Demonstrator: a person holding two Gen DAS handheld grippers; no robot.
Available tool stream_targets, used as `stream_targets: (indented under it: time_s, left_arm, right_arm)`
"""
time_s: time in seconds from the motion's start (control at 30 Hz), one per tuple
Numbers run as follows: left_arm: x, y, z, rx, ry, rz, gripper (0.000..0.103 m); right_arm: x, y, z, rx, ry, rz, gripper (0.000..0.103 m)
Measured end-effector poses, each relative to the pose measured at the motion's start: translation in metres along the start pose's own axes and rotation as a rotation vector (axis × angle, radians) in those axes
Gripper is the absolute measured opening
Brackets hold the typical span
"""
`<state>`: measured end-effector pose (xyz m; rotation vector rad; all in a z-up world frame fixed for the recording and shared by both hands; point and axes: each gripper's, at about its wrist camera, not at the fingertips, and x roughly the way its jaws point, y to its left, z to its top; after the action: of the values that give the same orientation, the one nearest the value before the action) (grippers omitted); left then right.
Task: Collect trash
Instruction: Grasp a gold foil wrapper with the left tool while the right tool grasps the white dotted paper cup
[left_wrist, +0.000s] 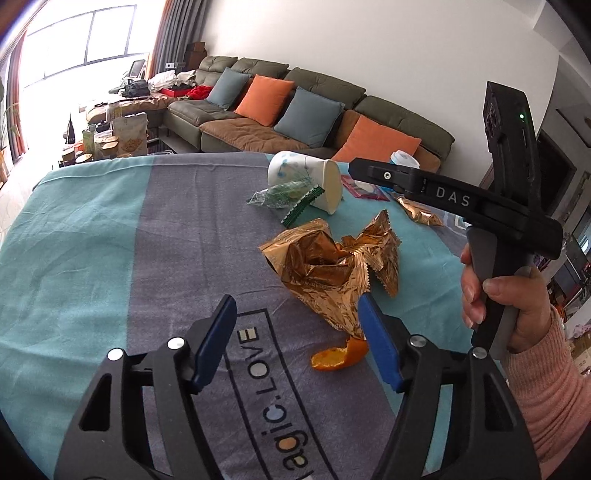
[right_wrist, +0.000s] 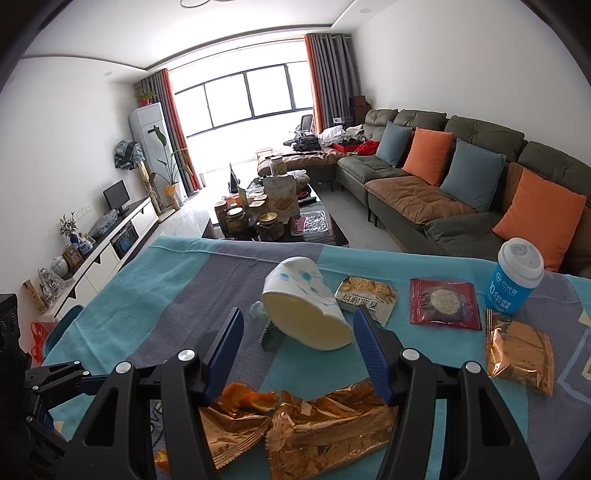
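The bench (left_wrist: 92, 236), under a teal and grey cloth, runs well ahead of both grippers, with open cloth to the left of the left gripper's fingers; its far edge lies beyond the trash, the sofa (right_wrist: 424, 177) behind it. A tipped paper cup (right_wrist: 306, 310) lies just ahead of the right gripper (right_wrist: 299, 347), mouth toward the fingers, a green wrapper (left_wrist: 291, 199) against it; right of those fingers lie a biscuit packet (right_wrist: 365, 295), a red snack packet (right_wrist: 443, 302), a blue lidded cup (right_wrist: 517, 280) and a small gold packet (right_wrist: 521, 354). The crumpled gold foil wrappers (left_wrist: 332, 266) sit just ahead of the left gripper (left_wrist: 295, 339), touching its right fingertip; orange peel (left_wrist: 340, 358) lies between its fingers. Both pairs of fingers stand wide, holding nothing; the right gripper hangs over the same foil.
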<state>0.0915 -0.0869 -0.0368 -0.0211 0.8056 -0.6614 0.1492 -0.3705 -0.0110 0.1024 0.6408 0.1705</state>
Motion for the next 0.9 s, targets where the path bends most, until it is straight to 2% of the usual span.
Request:
stream_targets:
  time_s: [0.1,0.33,0.4,0.5,0.63,0.7,0.77,0.83,0.9]
  left_arm:
    - [0.007,-0.001,0.001,-0.008,0.026,-0.006,0.06]
    - [0.022,0.003,0.005,-0.045,0.073,-0.03,0.047]
    - [0.025,0.005,0.004,-0.056,0.086,-0.043,0.04]
    - [0.029,0.006,0.003,-0.066,0.098,-0.058,0.029]
    - [0.031,0.005,0.003,-0.068,0.101,-0.06,0.022]
    - [0.032,0.004,0.002,-0.064,0.102,-0.063,0.013]
    - [0.032,0.003,0.002,-0.058,0.098,-0.064,0.01]
    - [0.03,0.003,0.001,-0.055,0.092,-0.059,0.008]
    - [0.027,0.004,0.0,-0.056,0.083,-0.063,0.006]
  right_arm:
    - [0.012,-0.005,0.0,-0.012,0.032,-0.019,0.058]
    - [0.037,-0.009,-0.001,-0.053,0.096,-0.047,0.042]
    - [0.042,-0.009,0.001,-0.066,0.105,-0.046,0.037]
    - [0.046,-0.005,0.004,-0.09,0.109,-0.046,0.03]
    - [0.051,-0.001,0.005,-0.113,0.117,-0.051,0.019]
    - [0.052,-0.001,0.005,-0.119,0.118,-0.054,0.016]
    - [0.051,-0.001,0.004,-0.124,0.109,-0.055,0.014]
    - [0.049,-0.001,0.003,-0.121,0.104,-0.054,0.004]
    - [0.046,-0.001,0.002,-0.113,0.096,-0.051,0.002]
